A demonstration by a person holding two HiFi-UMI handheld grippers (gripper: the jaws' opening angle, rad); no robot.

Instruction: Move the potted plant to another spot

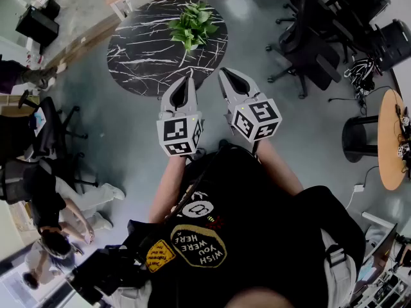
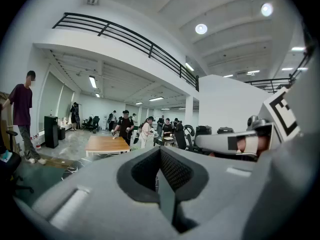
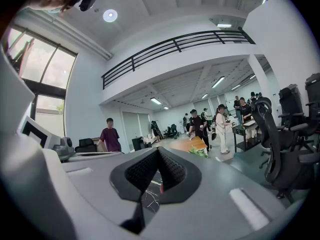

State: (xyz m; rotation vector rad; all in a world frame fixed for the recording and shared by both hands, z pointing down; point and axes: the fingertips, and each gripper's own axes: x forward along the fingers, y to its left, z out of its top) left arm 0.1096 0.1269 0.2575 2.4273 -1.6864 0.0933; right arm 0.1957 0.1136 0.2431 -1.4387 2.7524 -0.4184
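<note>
Hovering short of the plant (image 1: 191,24), left gripper (image 1: 190,78) and right gripper (image 1: 222,72) clenched empty; next they should open and reach

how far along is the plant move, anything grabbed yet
Done: nothing yet. The potted plant sits on the round marble table, and neither gripper touches it.
In hand: nothing. The left gripper and right gripper are both shut and empty, held side by side, apart from the plant.
Left: reach the plant, open a gripper, grasp it and carry it to another spot.
</note>
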